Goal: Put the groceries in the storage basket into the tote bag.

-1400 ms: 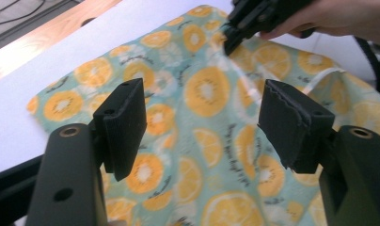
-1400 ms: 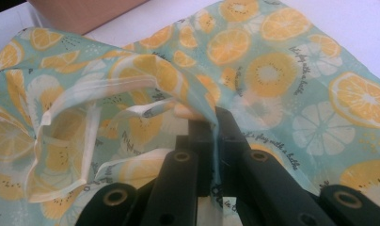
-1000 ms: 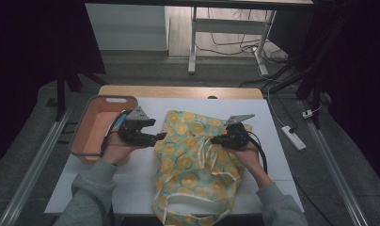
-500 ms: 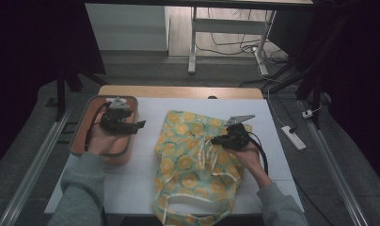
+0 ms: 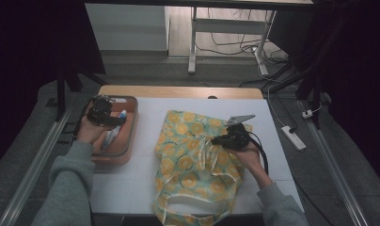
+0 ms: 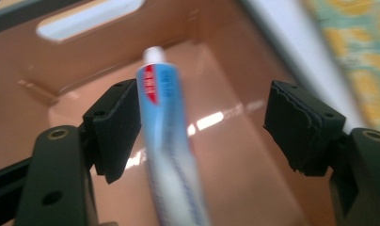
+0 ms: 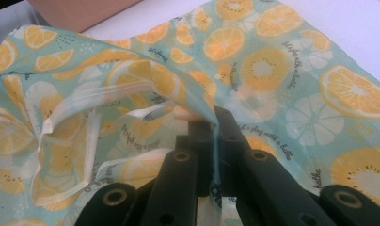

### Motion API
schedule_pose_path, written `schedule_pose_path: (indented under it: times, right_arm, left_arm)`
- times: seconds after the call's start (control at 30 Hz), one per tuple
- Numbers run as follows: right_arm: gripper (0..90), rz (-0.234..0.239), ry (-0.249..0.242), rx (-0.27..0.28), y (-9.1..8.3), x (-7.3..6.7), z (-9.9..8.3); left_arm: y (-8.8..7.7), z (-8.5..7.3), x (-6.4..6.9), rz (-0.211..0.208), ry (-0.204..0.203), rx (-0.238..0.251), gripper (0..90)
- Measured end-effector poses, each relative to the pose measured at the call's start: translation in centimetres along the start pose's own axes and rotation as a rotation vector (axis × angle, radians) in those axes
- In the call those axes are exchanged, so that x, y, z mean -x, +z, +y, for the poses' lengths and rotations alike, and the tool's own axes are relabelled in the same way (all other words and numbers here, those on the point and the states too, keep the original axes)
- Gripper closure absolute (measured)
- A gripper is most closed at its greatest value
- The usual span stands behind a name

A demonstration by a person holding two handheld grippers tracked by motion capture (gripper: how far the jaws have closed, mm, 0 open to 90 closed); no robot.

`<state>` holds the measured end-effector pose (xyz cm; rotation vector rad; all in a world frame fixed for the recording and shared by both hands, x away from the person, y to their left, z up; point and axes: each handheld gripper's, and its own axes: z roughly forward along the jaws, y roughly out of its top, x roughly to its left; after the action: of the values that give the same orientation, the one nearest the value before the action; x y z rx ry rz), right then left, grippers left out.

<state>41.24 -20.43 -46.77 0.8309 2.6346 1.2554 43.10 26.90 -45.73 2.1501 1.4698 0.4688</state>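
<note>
Toothpaste tube [image 6: 164, 141] judged light, soft, slippery; best pinched mid-body. Left gripper [image 6: 204, 127] jaws spread, just opening, tube between. Right gripper [image 7: 215, 127] pinched on bag [image 5: 197, 160] fabric.

So I'm looking at a white table [image 5: 146, 193] with a wooden far edge. A lemon-print cloth bag [image 5: 193, 165] lies spread mid-table, its handles hanging over the near edge. An orange bin [image 5: 124, 141] sits well left of the bag.
</note>
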Motion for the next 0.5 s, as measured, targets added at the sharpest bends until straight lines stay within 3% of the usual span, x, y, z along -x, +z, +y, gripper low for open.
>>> schedule_pose_path:
  times: [0.2,0.37,0.5]
  right_arm:
    - [86.8,-0.002,-0.010,0.000,0.1,-0.2,0.0]
    - [86.9,0.000,-0.008,-0.003,0.3,-0.1,0.0]
    - [86.8,-0.002,-0.009,-0.005,0.3,-0.1,0.0]
  left_arm:
    - [3.6,0.1,-1.4,0.003,-0.044,-0.119,26.6]
    - [5.0,-0.4,-2.0,0.003,-0.049,-0.180,27.0]
    - [5.5,-0.9,-2.4,-0.045,-0.067,-0.211,34.9]
